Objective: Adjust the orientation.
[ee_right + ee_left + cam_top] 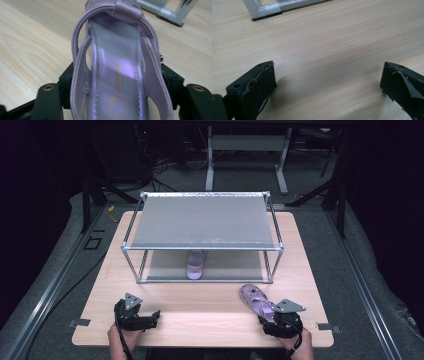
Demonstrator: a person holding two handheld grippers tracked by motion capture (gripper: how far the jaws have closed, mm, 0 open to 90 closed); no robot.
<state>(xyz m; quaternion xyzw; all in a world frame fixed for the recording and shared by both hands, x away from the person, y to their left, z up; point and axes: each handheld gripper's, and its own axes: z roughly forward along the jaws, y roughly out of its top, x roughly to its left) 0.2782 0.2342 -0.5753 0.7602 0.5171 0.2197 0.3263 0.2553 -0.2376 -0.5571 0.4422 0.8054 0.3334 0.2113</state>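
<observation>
A purple child's sandal (pixel 252 299) lies on the wooden table (pixel 200 315) at the front right, toe pointing toward the rack. In the right gripper view the sandal (pixel 115 50) has a printed insole and crossing straps. My right gripper (pixel 117 85) is shut on its heel end, one black jaw pressed against each side. From above, the right gripper (pixel 265 312) sits at the sandal's near end. A matching sandal (pixel 195 265) stands on the lower shelf of the metal rack (pixel 202 222). My left gripper (pixel 152 316) rests at the front left; its jaws (pixel 328 82) stand wide open over bare wood.
The rack has a grey top shelf and silver tube legs; one foot (pixel 265 8) shows in the left gripper view and another (pixel 172 13) beyond the sandal in the right gripper view. A strip of wood lies between the rack and the table's front edge.
</observation>
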